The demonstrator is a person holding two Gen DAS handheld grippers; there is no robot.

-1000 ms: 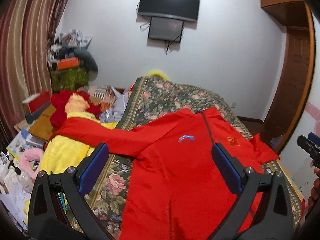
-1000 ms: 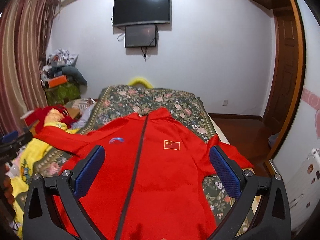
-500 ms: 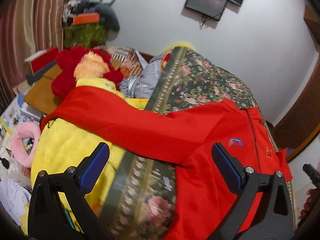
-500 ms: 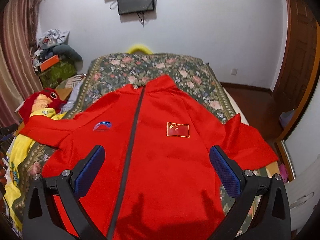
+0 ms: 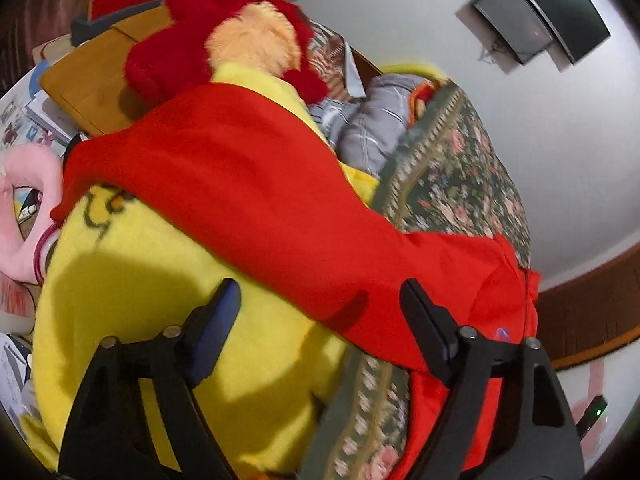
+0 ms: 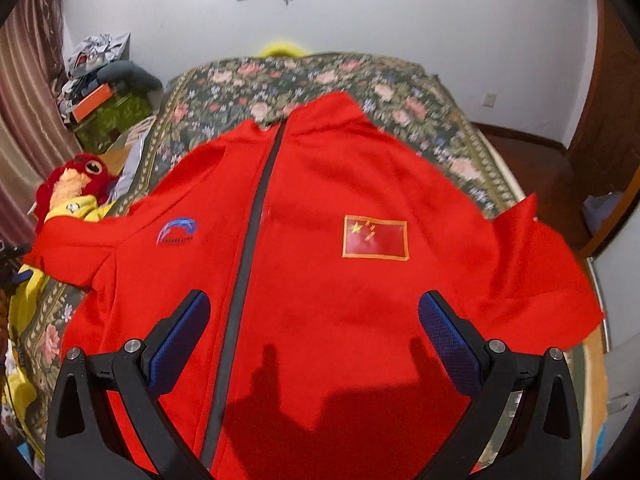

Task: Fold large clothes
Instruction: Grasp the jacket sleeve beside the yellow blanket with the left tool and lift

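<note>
Red zip-front jacket [image 6: 320, 280], spread face up on the bed [image 6: 420, 112], collar toward the far wall. Dark zipper [image 6: 248, 248] closed, running from collar to hem; blue logo [image 6: 177, 231] on one chest panel, flag patch [image 6: 375, 237] on the other. Cloth mostly flat across the chest, shadowed near the hem. One sleeve [image 5: 240, 184] stretched sideways past the bed edge and draped over a yellow plush [image 5: 160, 320]; the other sleeve [image 6: 536, 272] angled out to the opposite bed edge, its cuff at the mattress corner.

Floral bedspread exposed beyond the collar and along both flanks of the jacket, leaving open bed toward the wall. Bare floor [image 6: 532, 160] beside the bed on the flag-patch side, bounded by a wooden door [image 6: 608, 112].

Left tongs [image 5: 320, 316] spread wide, gripping nothing, poised close above the draped sleeve and the yellow plush. Right tongs [image 6: 314, 340] likewise spread wide, empty, held over the lower front of the jacket, straddling the zipper and the panel under the flag patch.

Clutter crowding the logo side: red plush toy [image 5: 208, 28] against the yellow plush, pink plush [image 5: 24, 208] lower down, grey bedding [image 5: 372, 128] in the gap beside the bed, wooden board [image 5: 88, 84] behind. Stacked boxes [image 6: 104, 108] and bundled items in the far corner by the curtain [image 6: 20, 112]. Contents of the boxes not discernible.
</note>
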